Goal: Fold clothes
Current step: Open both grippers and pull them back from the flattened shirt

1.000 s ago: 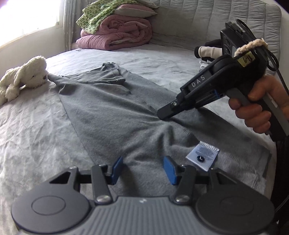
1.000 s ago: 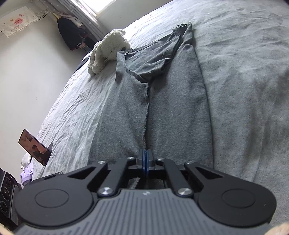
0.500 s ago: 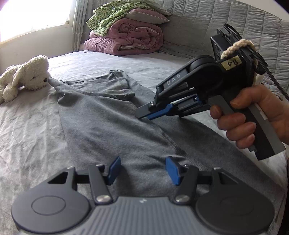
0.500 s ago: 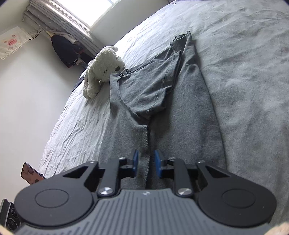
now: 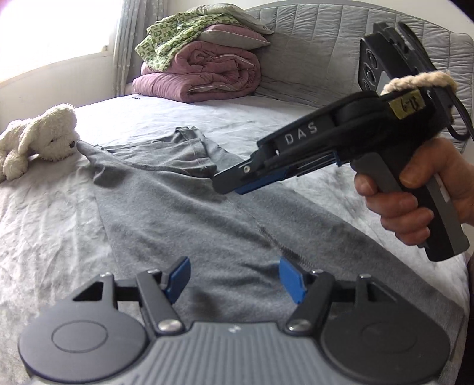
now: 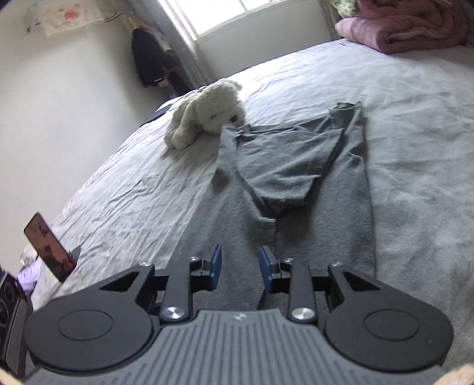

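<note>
Now both jaws, just opening, stand spread and empty; left gripper (image 5: 235, 275) and right gripper (image 6: 239, 268) should pinch the grey garment's (image 5: 183, 213) hem evenly.

Shirt (image 6: 296, 207) on bed (image 6: 414, 118), beside plush toy (image 6: 204, 112)

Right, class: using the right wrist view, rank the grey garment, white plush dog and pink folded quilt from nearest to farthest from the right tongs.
1. Grey garment, directly beneath and ahead.
2. White plush dog, beyond, left.
3. Pink folded quilt, far, upper right.
</note>
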Tool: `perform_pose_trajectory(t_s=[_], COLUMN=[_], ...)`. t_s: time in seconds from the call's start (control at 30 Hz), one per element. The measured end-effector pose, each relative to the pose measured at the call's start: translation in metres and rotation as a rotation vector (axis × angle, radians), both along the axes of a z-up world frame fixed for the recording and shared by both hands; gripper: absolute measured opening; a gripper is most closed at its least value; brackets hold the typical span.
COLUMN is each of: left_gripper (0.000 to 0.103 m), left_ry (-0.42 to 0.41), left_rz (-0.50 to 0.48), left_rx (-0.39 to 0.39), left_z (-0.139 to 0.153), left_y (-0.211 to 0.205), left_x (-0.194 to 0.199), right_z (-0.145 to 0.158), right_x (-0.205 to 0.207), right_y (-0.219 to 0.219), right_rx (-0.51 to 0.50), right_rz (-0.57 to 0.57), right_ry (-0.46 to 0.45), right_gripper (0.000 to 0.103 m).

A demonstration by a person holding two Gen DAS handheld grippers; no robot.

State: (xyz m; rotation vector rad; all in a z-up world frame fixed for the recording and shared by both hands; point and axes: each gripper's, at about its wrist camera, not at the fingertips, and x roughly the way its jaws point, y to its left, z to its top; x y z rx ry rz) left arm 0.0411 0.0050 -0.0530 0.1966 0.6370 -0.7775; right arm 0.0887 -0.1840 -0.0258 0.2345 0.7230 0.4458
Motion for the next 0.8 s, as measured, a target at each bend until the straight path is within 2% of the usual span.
perform_pose_trajectory(t_s=[0.1, 0.23, 0.4, 0.5, 0.63, 0.8], left_gripper=[0.068, 0.068, 0.068, 0.068, 0.069, 0.07], left_ry=[-0.027, -0.007, 0.009, 0.018, 0.014, 0.052], left_rz=[-0.036, -0.063, -0.078, -0.119, -0.153, -0.244], left_rx=[0.056, 0.056, 0.018, 0.005, 0.03, 0.057], left_z=[-0.005, -0.003, -0.004, -0.005, -0.004, 0.012], left_y=[-0.004, 0.007, 0.03, 0.04, 0.048, 0.06], left_x=[-0.013, -0.029, -0.062, -0.089, -0.12, -0.137], right_z=[-0.014, -0.023, -0.027, -0.028, -0.027, -0.015], right_x=[-0.015, -0.049, -0.094, -0.123, -0.155, -0.171], right_y=[0.016, 0.012, -0.001, -0.009, -0.026, -0.033], right_rx=[-0.157, -0.26, -0.298, -0.324, -0.321, -0.343], right_rz=[0.072, 0.131, 0.194, 0.241, 0.292, 0.356], right_ry=[-0.004, -0.065, -0.115, -0.141, -0.14, -0.107], right_gripper=[0.033, 0.033, 0.033, 0.033, 0.033, 0.033])
